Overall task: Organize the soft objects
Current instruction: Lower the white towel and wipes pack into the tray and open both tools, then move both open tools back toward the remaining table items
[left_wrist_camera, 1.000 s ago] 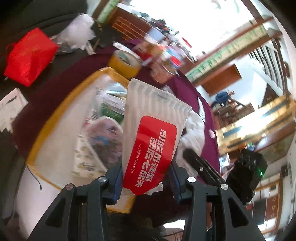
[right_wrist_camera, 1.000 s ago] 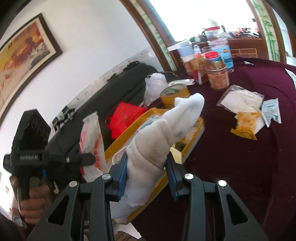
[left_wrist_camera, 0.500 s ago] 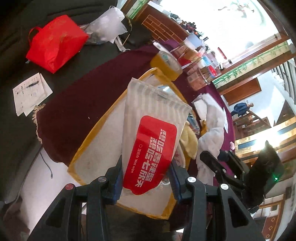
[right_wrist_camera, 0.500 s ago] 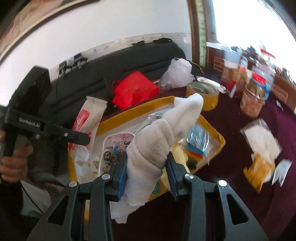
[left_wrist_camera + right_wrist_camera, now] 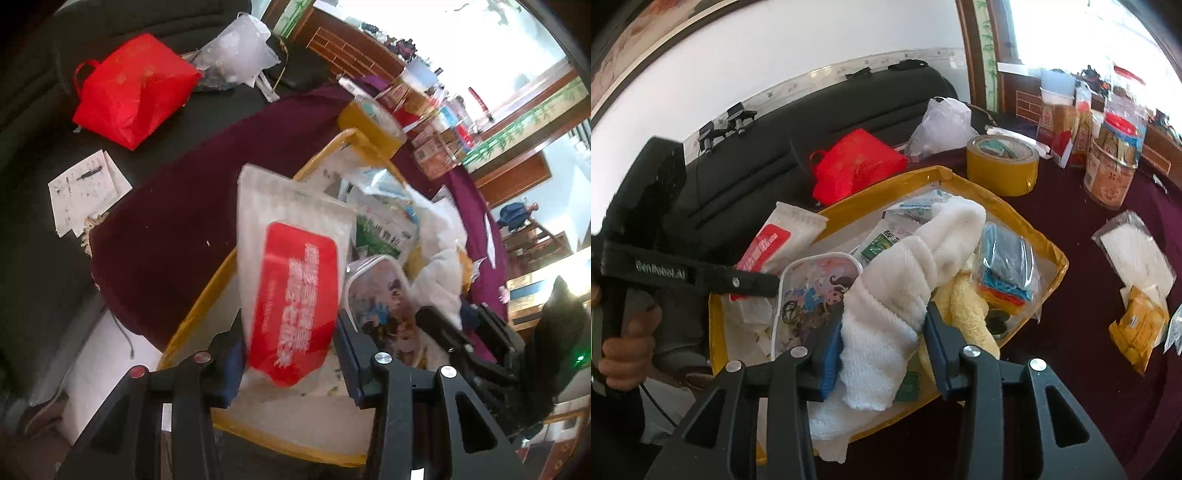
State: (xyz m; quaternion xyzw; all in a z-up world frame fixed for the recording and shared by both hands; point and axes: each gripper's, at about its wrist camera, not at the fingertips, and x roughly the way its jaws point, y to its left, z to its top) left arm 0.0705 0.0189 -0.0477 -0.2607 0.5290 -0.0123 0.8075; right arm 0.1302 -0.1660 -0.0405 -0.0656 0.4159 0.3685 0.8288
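Observation:
A white wet-wipe pack with a red label (image 5: 295, 295) stands between my left gripper's (image 5: 290, 325) fingers, which are shut on it above the near left rim of the yellow tray (image 5: 207, 291). From the right wrist, the same pack (image 5: 783, 232) shows at the tray's left edge. My right gripper (image 5: 884, 312) holds a rolled white towel (image 5: 916, 258). Its jaws are opening while the towel still fills the gap. The towel's far end rests on a yellow towel (image 5: 967, 306) and packets in the tray (image 5: 1015, 214). A cartoon-printed pouch (image 5: 812, 291) lies in the tray.
A yellow tape roll (image 5: 1001, 170) and jars (image 5: 1112, 166) stand beyond the tray on the maroon cloth. Loose packets (image 5: 1137, 254) lie to the right. A red bag (image 5: 853, 166) and a clear bag sit on the black sofa. Papers (image 5: 85, 188) lie at the left.
Both grippers have come down over the tray. The white towel's tip now lies on the tray's contents, and the right jaws stand a little wider. The wipe pack hangs lower.

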